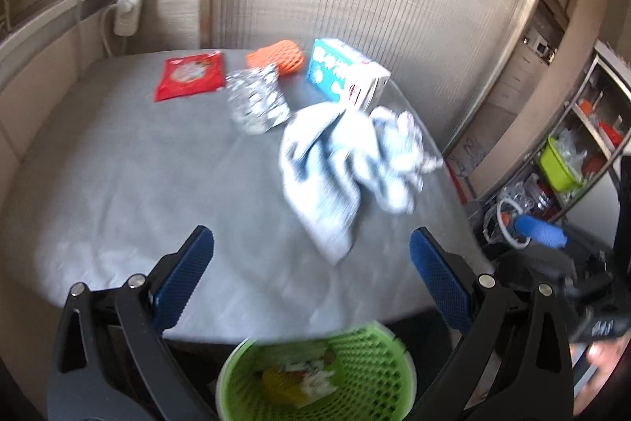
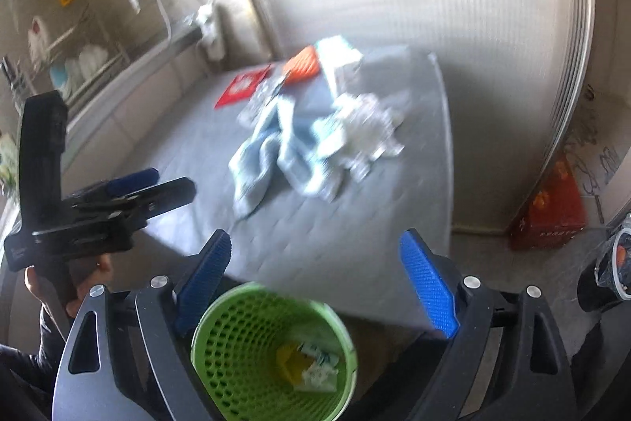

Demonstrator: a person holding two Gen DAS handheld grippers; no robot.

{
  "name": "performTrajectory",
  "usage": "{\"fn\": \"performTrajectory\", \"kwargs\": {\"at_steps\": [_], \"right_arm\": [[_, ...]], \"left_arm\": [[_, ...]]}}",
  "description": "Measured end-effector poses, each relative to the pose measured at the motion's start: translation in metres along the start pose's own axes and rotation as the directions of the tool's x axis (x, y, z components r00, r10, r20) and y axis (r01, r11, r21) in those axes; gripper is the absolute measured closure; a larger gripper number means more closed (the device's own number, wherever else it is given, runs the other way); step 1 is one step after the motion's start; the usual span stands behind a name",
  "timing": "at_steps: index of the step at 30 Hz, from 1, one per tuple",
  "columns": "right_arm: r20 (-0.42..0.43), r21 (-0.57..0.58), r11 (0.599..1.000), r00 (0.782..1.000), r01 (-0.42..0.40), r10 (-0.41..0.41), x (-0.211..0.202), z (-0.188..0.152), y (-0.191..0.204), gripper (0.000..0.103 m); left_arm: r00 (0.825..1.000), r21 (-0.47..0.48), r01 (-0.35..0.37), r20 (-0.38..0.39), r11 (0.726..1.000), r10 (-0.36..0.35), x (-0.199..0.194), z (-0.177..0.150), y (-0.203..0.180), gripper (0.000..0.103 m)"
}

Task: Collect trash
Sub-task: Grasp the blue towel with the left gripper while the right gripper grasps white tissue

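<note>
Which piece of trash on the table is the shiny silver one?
The crumpled foil wrapper. It lies between the flat red packet and the blue and white box, and only it glints like metal.

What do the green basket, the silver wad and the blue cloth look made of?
Green basket: seemingly moulded plastic, matte, with a regular perforated lattice wall. Silver wad: likely foil or metallised wrapper, shiny and creased. Blue cloth: soft fabric, probably towelling, lying in limp folds; blur hides the weave.
</note>
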State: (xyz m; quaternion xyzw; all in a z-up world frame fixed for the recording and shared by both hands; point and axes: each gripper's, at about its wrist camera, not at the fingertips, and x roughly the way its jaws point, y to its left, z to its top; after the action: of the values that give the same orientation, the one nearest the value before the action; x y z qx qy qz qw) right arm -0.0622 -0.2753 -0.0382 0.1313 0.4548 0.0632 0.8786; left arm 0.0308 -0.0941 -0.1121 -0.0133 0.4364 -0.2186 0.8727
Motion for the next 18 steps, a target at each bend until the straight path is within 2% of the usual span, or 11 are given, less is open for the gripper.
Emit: {"fn": "performTrajectory", "kwargs": {"at_steps": [4, 8, 12, 15, 18], "right_arm": [[0.021, -0.015, 1.000, 1.000, 0.008, -0.007, 0.002, 0.016, -0.019, 0.016], [0.027, -0.062, 0.998, 1.000, -0.009, 0.011, 0.011, 0.032, -0.029, 0.016], [0.026, -0.108, 0.994, 0.999, -0.020, 0.023, 0.025, 0.048, -0.038, 0.016], [0.019, -0.101, 0.993, 0.998, -0.057, 0.059, 0.037, 0.057, -0.048, 0.016], [0.010, -0.094, 0.992, 0.996, -0.083, 0.084, 0.049, 0.063, -0.056, 0.016]], "left_arm": [[0.999, -0.081, -0.023, -0.025, 0.996, 0.021, 0.029, 0.031, -0.013, 0.008], [0.994, -0.157, -0.104, -0.048, 0.982, 0.098, 0.056, 0.054, -0.023, 0.008], [0.985, -0.226, -0.164, -0.092, 0.960, 0.146, 0.081, 0.064, -0.023, 0.008], [0.976, -0.272, -0.198, -0.142, 0.942, 0.165, 0.099, 0.064, -0.023, 0.008], [0.967, -0.286, -0.239, -0.153, 0.928, 0.202, 0.105, 0.063, -0.025, 0.009]]}}
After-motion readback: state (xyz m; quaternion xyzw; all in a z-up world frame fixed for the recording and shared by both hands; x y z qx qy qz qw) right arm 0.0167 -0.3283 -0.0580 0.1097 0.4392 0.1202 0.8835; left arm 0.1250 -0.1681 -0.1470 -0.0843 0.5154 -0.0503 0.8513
